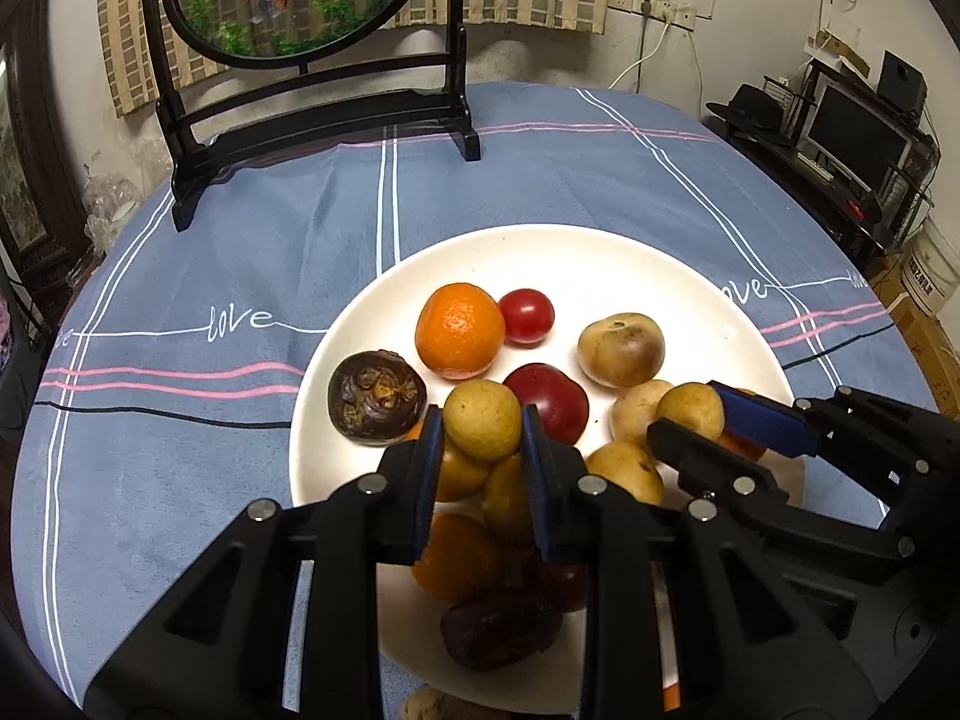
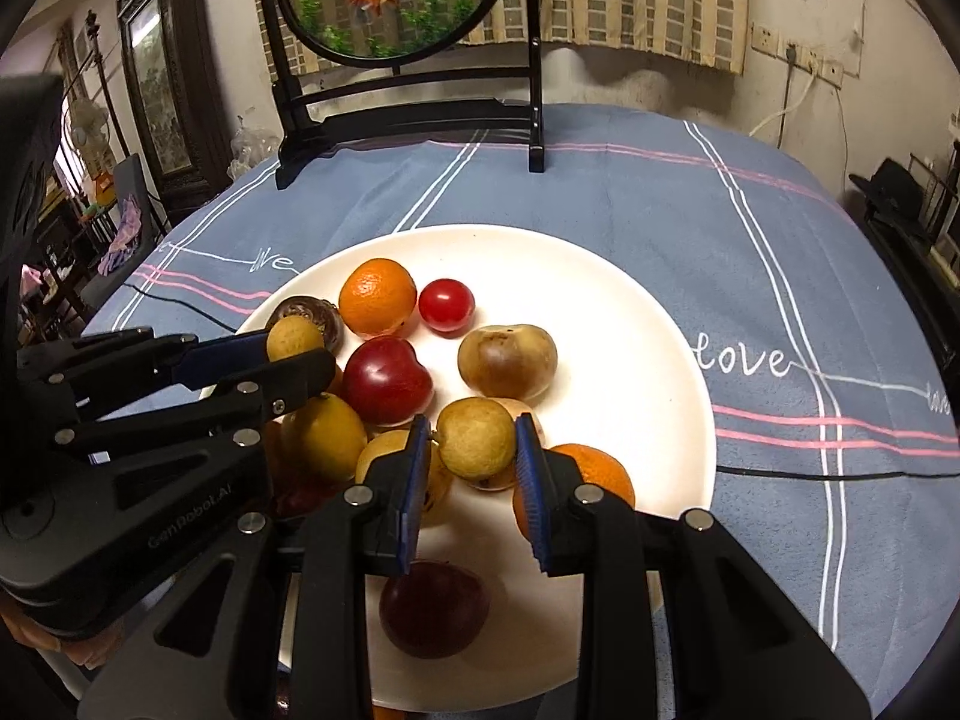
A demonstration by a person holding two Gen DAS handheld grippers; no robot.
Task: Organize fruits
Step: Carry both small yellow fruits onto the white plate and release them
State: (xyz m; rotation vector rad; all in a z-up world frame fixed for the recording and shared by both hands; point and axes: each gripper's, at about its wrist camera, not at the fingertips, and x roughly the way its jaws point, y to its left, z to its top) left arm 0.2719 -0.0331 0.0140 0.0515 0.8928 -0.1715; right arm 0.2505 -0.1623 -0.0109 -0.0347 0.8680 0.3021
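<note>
A white plate (image 1: 540, 240) (image 2: 660, 330) on the blue tablecloth holds several fruits: a mandarin (image 1: 459, 330), a cherry tomato (image 1: 527, 316), a red plum (image 1: 549, 402), a dark purple fruit (image 1: 377, 402) and a brownish round fruit (image 1: 621, 350). My left gripper (image 1: 483, 420) (image 2: 295, 348) is shut on a small yellow fruit (image 1: 483, 429) (image 2: 294, 336) over the plate's left part. Just to its right, my right gripper (image 2: 472, 429) (image 1: 689, 408) is shut on a similar yellow fruit (image 2: 474, 441) (image 1: 690, 411). More fruits lie partly hidden under both grippers.
A round fish picture on a black stand (image 1: 312, 120) stands at the table's far edge. A black cable (image 2: 810, 474) runs across the cloth to the right of the plate. A shelf with a monitor (image 1: 852, 138) is beyond the table on the right.
</note>
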